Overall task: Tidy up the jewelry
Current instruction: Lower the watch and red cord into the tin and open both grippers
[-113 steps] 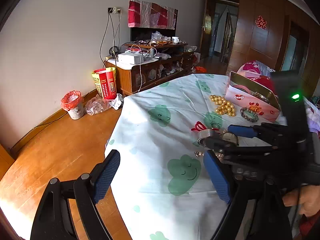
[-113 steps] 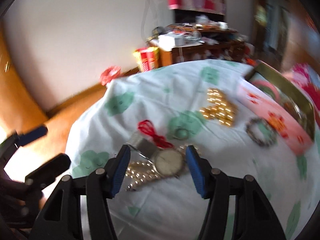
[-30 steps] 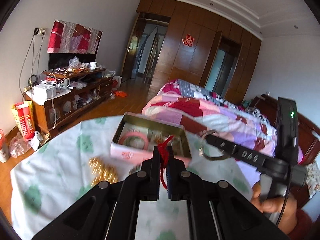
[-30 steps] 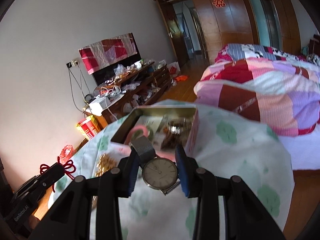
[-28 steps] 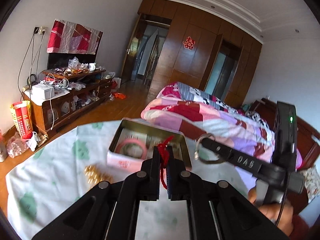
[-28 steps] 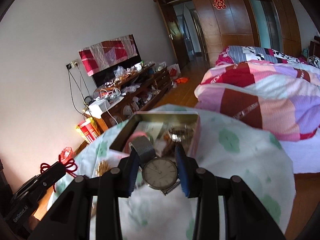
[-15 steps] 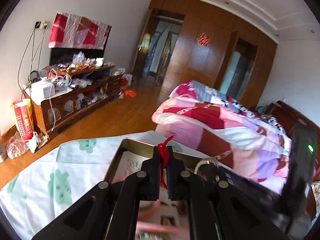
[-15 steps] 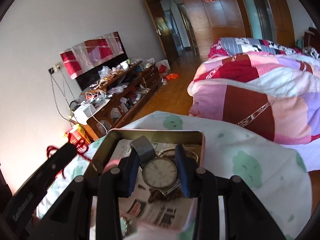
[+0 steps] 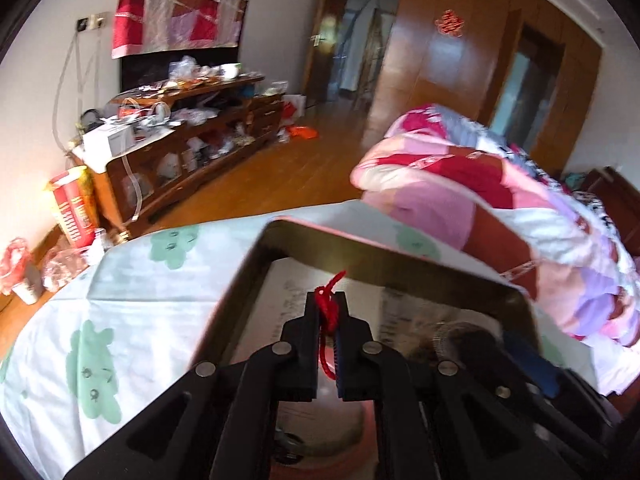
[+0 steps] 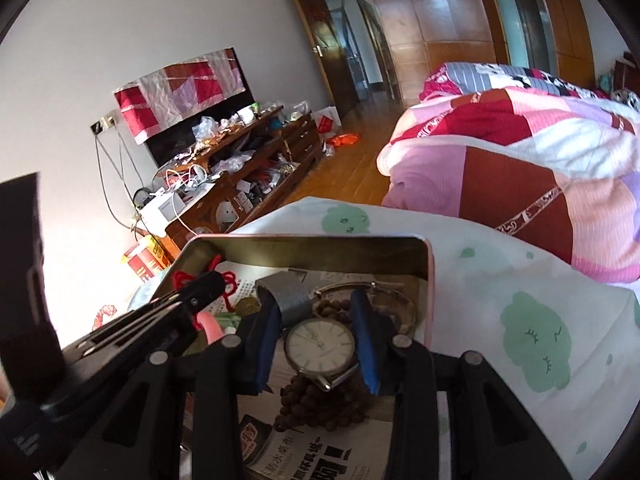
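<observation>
My left gripper [image 9: 328, 300] hangs over the open metal tin [image 9: 400, 256]. A red knotted cord [image 9: 326, 320] sits between its pads, and its jaws are opening slightly. In the right wrist view the same left gripper [image 10: 212, 280] holds the red cord [image 10: 184, 278] above the tin's [image 10: 320, 248] left side. My right gripper [image 10: 316, 308] is shut on a silver wristwatch [image 10: 320, 346] with a white dial and mesh strap, low over the tin's middle. Under it lie a brown bead bracelet [image 10: 320, 404], a silver bangle [image 10: 376, 288] and a pink ring [image 10: 210, 326].
The tin stands on a white tablecloth [image 10: 520, 320] printed with green clouds and is lined with printed paper. A bed with a pink and red quilt [image 10: 520, 140] lies beyond on the right. A cluttered wooden TV cabinet [image 9: 180, 140] stands along the left wall.
Both grippers have moved forward and down from beside the tin to over its inside. The cord and the watch stay gripped. The tin now fills the lower part of both views.
</observation>
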Available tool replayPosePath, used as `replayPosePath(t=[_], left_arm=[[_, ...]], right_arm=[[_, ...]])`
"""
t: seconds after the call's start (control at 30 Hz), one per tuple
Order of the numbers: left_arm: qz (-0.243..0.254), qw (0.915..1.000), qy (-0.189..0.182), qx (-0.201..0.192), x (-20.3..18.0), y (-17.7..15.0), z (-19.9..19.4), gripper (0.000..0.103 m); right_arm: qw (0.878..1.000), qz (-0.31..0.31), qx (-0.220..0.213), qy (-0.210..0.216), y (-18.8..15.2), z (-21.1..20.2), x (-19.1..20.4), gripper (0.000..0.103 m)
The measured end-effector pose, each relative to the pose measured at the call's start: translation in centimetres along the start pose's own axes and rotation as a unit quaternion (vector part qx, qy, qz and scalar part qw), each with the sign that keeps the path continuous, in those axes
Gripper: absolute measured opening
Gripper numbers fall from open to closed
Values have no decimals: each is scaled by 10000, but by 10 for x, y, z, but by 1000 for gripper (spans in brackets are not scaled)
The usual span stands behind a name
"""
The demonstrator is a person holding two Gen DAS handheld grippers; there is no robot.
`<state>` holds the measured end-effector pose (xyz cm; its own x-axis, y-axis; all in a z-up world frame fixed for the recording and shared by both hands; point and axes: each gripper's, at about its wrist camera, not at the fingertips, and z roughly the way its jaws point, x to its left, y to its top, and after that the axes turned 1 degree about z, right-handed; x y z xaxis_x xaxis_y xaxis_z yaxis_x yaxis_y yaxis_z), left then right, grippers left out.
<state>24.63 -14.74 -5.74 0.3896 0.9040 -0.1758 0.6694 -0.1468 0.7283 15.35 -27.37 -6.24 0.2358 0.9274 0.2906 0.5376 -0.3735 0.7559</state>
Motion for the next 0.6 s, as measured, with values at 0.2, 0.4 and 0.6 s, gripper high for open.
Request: replayPosePath(t=[0.2, 0.4, 0.6], left_arm=[[-250, 9995, -131, 153, 2, 3, 4, 27], [-321, 9991, -187, 226, -10, 8, -6, 64], [39, 9996, 252, -101, -22, 6, -40, 78]], right_arm=[[9999, 111, -25, 118, 2, -2, -1, 40], [9973, 414, -605, 13, 7, -26, -11, 62], [9936, 553, -974, -169, 13, -52, -15, 68]])
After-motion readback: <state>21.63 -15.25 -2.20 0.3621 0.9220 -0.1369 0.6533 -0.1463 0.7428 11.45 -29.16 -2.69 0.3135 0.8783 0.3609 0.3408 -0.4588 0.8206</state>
